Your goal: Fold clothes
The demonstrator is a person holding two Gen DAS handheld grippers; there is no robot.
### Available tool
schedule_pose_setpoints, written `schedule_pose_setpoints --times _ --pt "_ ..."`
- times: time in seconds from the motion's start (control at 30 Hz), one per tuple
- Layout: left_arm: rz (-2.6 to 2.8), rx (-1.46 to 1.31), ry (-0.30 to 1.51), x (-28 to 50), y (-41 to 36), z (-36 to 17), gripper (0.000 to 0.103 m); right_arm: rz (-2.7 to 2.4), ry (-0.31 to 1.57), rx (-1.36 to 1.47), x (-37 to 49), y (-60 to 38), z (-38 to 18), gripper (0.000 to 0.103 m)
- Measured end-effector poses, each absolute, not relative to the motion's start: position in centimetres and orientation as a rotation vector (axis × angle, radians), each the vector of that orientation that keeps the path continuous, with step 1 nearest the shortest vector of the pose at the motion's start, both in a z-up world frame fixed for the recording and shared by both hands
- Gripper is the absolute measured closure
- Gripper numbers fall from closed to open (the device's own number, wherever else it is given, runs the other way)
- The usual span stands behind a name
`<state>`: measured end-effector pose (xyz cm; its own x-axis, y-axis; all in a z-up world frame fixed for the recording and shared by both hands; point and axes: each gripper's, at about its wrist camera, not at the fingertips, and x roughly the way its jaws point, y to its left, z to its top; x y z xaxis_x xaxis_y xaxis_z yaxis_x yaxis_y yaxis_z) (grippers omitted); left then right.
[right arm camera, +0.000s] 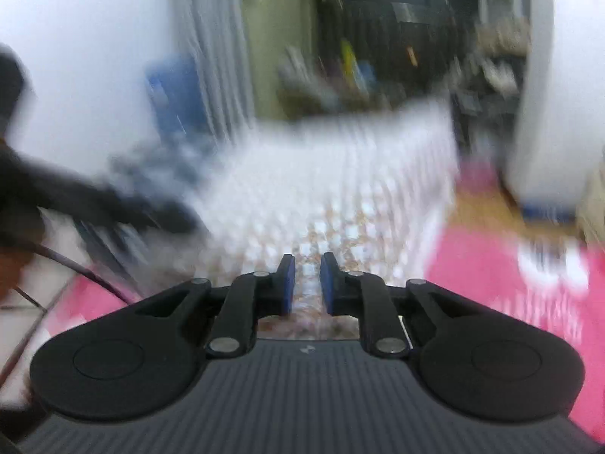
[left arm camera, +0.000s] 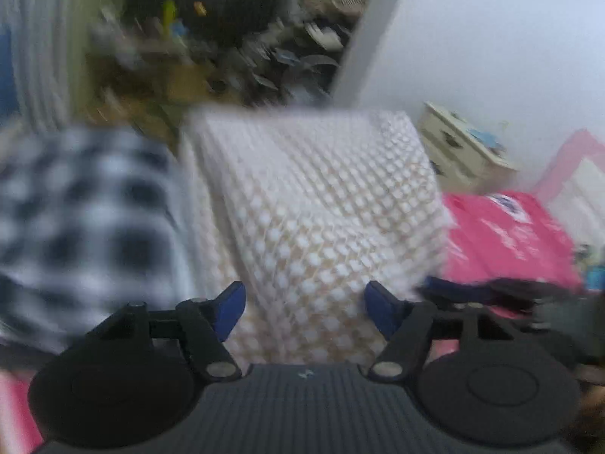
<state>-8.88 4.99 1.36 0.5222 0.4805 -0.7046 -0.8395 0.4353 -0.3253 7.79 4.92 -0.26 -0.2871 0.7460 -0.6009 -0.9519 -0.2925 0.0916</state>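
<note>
A white and beige checked garment (left arm camera: 314, 212) lies folded on a pink mat (left arm camera: 506, 234). My left gripper (left arm camera: 304, 302) is open, its blue pads (left arm camera: 230, 306) apart just above the garment's near edge, holding nothing. In the right wrist view the same garment (right arm camera: 340, 196) is badly blurred. My right gripper (right arm camera: 307, 283) has its pads (right arm camera: 288, 283) close together with a narrow gap, over the garment's near edge; whether cloth is pinched is unclear. The left gripper and hand show as a dark blur at the left in the right wrist view (right arm camera: 113, 204).
A black and white checked cloth (left arm camera: 83, 204) lies left of the garment. A cream cabinet (left arm camera: 461, 147) stands by the white wall at the right. Cluttered shelves (left arm camera: 242, 49) and a curtain fill the background. The pink mat (right arm camera: 499, 283) extends right.
</note>
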Motion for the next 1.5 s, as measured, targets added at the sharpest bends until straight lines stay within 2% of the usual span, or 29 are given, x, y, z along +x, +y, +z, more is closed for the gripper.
schedule_pose_setpoints --times 0.03,0.1,0.17,0.2,0.27,0.3,0.33,0.4,0.43,0.5,0.6,0.67,0.73,0.8,0.9,1.0,1.07,1.13,1.3,1.37,1.4,1.43,1.5 --pt "0.881 -0.723 0.545 -8.8 4.6 0.9 0.027 1.808 0.573 -0.540 8.5 5.0 -1.2 0.090" --pt "0.889 -0.691 0.518 -9.0 4.3 0.7 0.026 1.794 0.526 -0.622 8.1 4.9 -0.3 0.090" --pt "0.903 -0.666 0.514 -9.1 4.4 0.4 0.021 1.796 0.546 -0.672 8.3 5.3 1.3 0.090" --pt "0.907 -0.655 0.509 -9.3 4.5 0.3 0.021 1.809 0.598 -0.612 9.3 5.6 2.6 0.087" --pt "0.906 -0.630 0.507 -9.9 4.1 0.2 0.017 1.803 0.703 -0.455 11.8 6.8 4.8 0.074" --pt "0.900 -0.633 0.503 -10.2 4.0 0.1 0.016 1.784 0.754 -0.359 13.2 7.7 5.7 0.053" --pt "0.892 -0.640 0.498 -10.3 4.0 -0.1 0.016 1.743 0.802 -0.280 14.5 9.2 6.3 0.039" --pt "0.880 -0.648 0.487 -10.5 3.8 -0.4 0.014 1.708 0.805 -0.193 16.3 12.8 6.9 0.036" --pt "0.876 -0.646 0.481 -10.6 3.7 -0.4 0.013 1.700 0.804 -0.163 16.8 14.9 7.0 0.025" --pt "0.869 -0.645 0.472 -10.6 3.7 -0.7 0.012 1.698 0.899 -0.130 17.8 19.7 5.8 0.009" --pt "0.861 -0.635 0.460 -10.7 4.0 -1.5 0.011 1.684 1.127 -0.136 18.6 26.4 2.3 0.009" --pt "0.870 -0.611 0.460 -10.8 3.8 -2.0 0.011 1.721 1.284 -0.133 18.0 28.4 -0.3 0.030" --pt "0.883 -0.585 0.462 -10.9 3.5 -2.4 0.011 1.787 1.206 -0.189 16.4 28.5 0.2 0.049" --pt "0.899 -0.564 0.464 -11.1 2.9 -2.6 0.011 1.937 1.195 -0.079 15.7 27.8 1.7 0.058" --pt "0.907 -0.555 0.464 -10.9 2.8 -2.6 0.011 2.103 1.046 -0.098 13.4 27.3 3.3 0.059" --pt "0.890 -0.586 0.448 -10.5 3.7 -2.4 0.009 1.967 1.013 -0.173 14.9 28.1 0.0 0.062" --pt "0.861 -0.589 0.450 -10.1 4.3 -2.1 0.008 1.852 1.153 -0.084 18.3 27.9 -4.1 0.060" --pt "0.843 -0.568 0.458 -9.9 4.3 -2.0 0.007 1.798 1.234 0.039 19.8 27.0 -5.0 0.055" --pt "0.843 -0.623 0.443 -11.2 4.7 -2.4 0.008 1.838 0.848 -0.144 15.9 24.9 3.2 0.051" --pt "0.835 -0.640 0.438 -11.5 4.5 -2.6 0.007 1.923 0.705 -0.203 13.4 24.7 6.5 0.046" --pt "0.833 -0.641 0.437 -11.5 4.4 -2.7 0.007 1.963 0.631 -0.233 12.2 24.6 8.2 0.039" --pt "0.833 -0.637 0.438 -11.5 4.3 -2.7 0.007 2.063 0.633 -0.367 8.9 25.5 8.6 0.024" --pt "0.835 -0.629 0.442 -11.4 4.4 -2.6 0.007 2.202 0.607 -0.641 2.1 26.8 9.0 0.018"
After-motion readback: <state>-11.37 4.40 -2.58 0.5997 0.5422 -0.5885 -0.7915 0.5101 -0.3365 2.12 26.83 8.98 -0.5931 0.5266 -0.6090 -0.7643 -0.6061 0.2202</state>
